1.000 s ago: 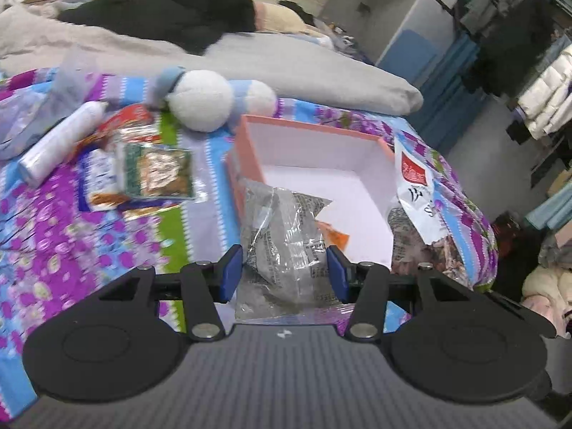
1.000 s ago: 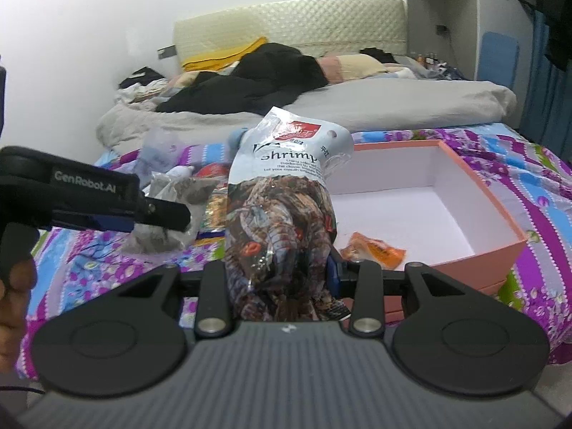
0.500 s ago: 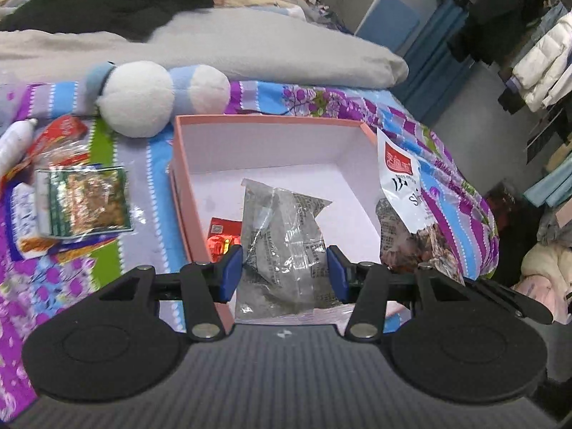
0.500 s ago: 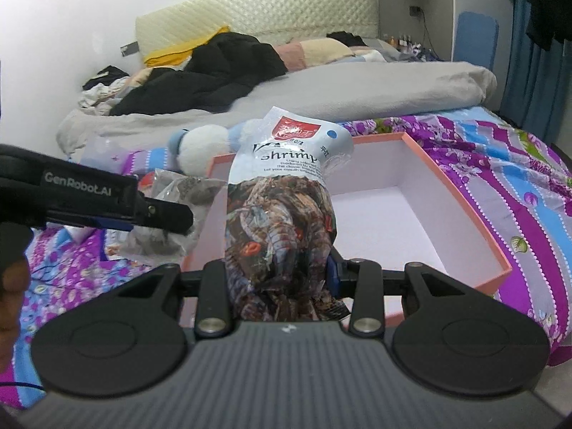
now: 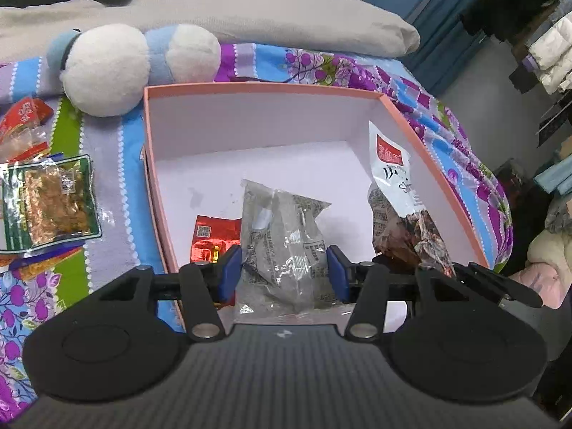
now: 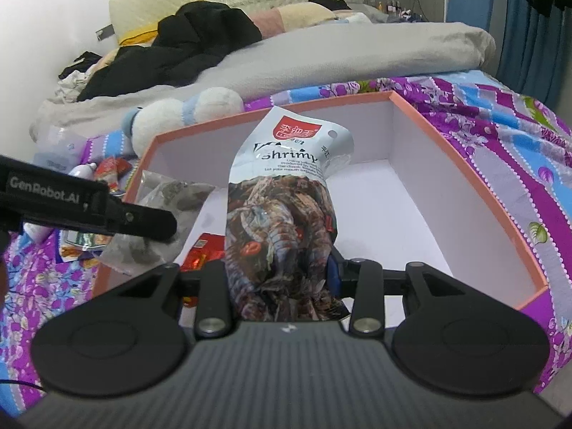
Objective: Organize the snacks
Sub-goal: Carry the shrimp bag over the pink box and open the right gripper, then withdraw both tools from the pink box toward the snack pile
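Observation:
My left gripper (image 5: 285, 272) is shut on a clear grey snack bag (image 5: 282, 246) and holds it over the near left part of the pink box (image 5: 264, 87). My right gripper (image 6: 280, 275) is shut on a shrimp snack bag (image 6: 286, 214) and holds it upright over the same box (image 6: 464, 164). The shrimp bag also shows in the left wrist view (image 5: 400, 196) at the box's right side. A small red packet (image 5: 211, 239) lies on the box floor, also seen in the right wrist view (image 6: 200, 254). The left gripper's arm (image 6: 89, 203) shows at left.
The box sits on a purple flowered bedspread (image 5: 464, 150). Left of it lie a green snack pack (image 5: 50, 203) and red packets (image 5: 21, 118). A white and blue plush toy (image 5: 121, 64) lies behind the box. A grey duvet (image 6: 339, 53) and dark clothes (image 6: 186, 43) lie further back.
Both grippers have moved forward and over the box with their bags still held. The box now fills more of both views, and the red packet inside has come into sight.

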Demonstrator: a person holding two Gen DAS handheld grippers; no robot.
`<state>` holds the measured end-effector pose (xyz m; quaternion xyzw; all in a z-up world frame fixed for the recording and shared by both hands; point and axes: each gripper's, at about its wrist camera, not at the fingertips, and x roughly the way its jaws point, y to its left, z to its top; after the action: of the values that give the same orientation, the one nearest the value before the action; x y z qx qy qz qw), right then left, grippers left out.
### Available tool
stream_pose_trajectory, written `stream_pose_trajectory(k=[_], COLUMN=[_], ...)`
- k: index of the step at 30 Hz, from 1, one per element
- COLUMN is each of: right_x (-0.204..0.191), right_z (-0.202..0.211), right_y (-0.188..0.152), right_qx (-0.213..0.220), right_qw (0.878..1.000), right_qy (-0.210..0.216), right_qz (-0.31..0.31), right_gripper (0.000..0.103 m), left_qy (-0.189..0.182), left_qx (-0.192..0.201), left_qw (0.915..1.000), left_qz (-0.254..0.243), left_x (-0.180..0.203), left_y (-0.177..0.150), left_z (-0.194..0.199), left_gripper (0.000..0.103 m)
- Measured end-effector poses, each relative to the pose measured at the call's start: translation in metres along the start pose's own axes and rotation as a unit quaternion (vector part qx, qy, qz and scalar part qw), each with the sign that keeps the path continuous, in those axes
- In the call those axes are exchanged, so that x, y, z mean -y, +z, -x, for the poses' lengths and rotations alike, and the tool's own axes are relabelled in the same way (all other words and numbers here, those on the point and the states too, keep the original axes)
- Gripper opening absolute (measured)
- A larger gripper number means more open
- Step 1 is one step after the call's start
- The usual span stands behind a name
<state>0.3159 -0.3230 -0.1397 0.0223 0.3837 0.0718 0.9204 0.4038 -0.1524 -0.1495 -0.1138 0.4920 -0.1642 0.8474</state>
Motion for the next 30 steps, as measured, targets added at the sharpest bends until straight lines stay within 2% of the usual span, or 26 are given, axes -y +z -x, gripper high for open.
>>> stream_pose_trajectory(k=[1, 2, 5, 11, 18, 23, 30], right_x=[0.002, 0.003, 0.008, 0.008, -0.008, -0.025, -0.054], right_z=[-0.002, -0.003, -0.004, 0.009, 0.047, 0.083, 0.129], right_y=[0.0, 0.001, 0.001, -0.003, -0.005, -0.009, -0.024], right_qx=[-0.002, -0.004, -0.008, -0.004, 0.024, 0.051, 0.076], right_qw=[1.0, 1.0, 1.0, 1.0, 1.0, 0.998, 0.996], right_qy=[0.0, 0.001, 0.001, -0.003, 0.015, 0.029, 0.048], right_qz=[-0.004, -0.008, -0.021, -0.015, -0.009, -0.001, 0.016], right_gripper=[0.042, 0.046, 0.061, 0.062, 0.062, 0.062, 0.062], left_qy=[0.001, 0.002, 0.002, -0.007, -0.011, -0.006, 0.004], left_qx=[0.002, 0.002, 0.014, 0.03, 0.059, 0.083, 0.118], left_qw=[1.0, 1.0, 0.9999, 0.9995, 0.998, 0.9961, 0.9929], left_qz=[0.001, 0.004, -0.003, -0.012, -0.022, -0.029, -0.015], left_x=[0.0, -0.001, 0.001, 0.008, 0.016, 0.018, 0.009], left_y=[0.0, 0.002, 0.005, 0.0, -0.022, -0.05, -0.095], left_z=[0.0, -0.001, 0.003, 0.027, 0.08, 0.124, 0.185], left_gripper=[0.061, 0.07, 0.073, 0.074, 0.074, 0.074, 0.074])
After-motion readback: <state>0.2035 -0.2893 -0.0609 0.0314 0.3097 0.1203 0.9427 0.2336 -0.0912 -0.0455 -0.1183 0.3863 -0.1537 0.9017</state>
